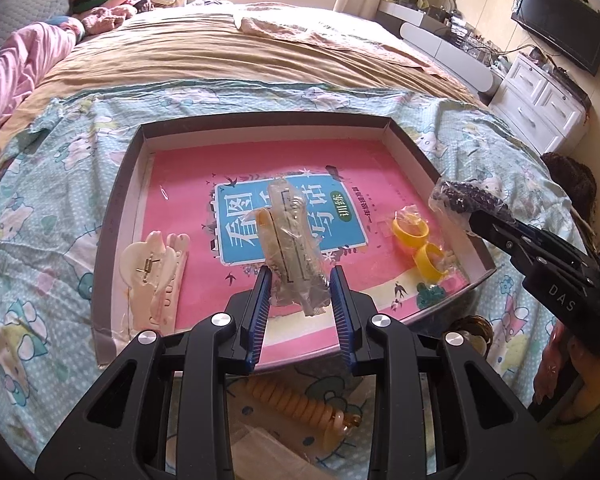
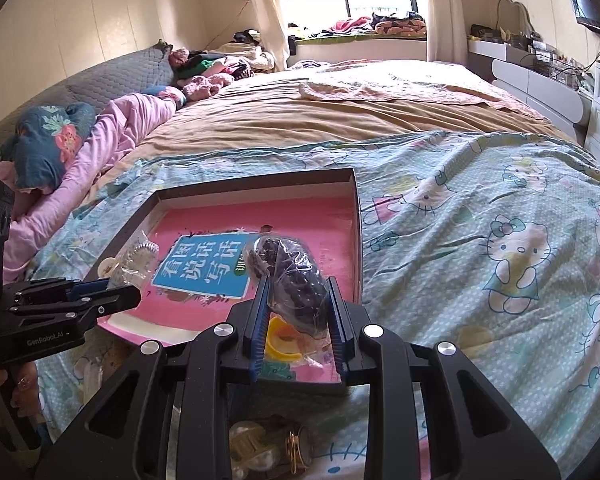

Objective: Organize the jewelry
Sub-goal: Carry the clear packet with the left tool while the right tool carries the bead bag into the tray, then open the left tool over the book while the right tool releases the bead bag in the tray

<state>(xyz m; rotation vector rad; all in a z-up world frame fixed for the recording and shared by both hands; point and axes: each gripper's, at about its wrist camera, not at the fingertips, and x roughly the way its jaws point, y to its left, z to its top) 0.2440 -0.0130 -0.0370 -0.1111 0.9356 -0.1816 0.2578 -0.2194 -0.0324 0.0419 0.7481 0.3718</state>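
A shallow cardboard box [image 1: 121, 196] lies on the bed with a pink book in it. My left gripper [image 1: 302, 278] is shut on a clear plastic packet with a hair clip [image 1: 294, 240] and holds it above the box. My right gripper [image 2: 299, 283] is shut on a clear bag of dark beads [image 2: 294, 276], over the box's right side; that bag also shows in the left wrist view [image 1: 462, 196]. In the box lie a cream hair claw [image 1: 156, 272] at the left and two yellow rings [image 1: 420, 244] at the right.
A beige spiral hair tie [image 1: 296, 404] lies on the Hello Kitty sheet [image 2: 500, 240] in front of the box. Gold and pearl pieces [image 2: 268, 444] lie below my right gripper. Pillows and clothes are at the bed's far left. White drawers [image 1: 540, 100] stand at the right.
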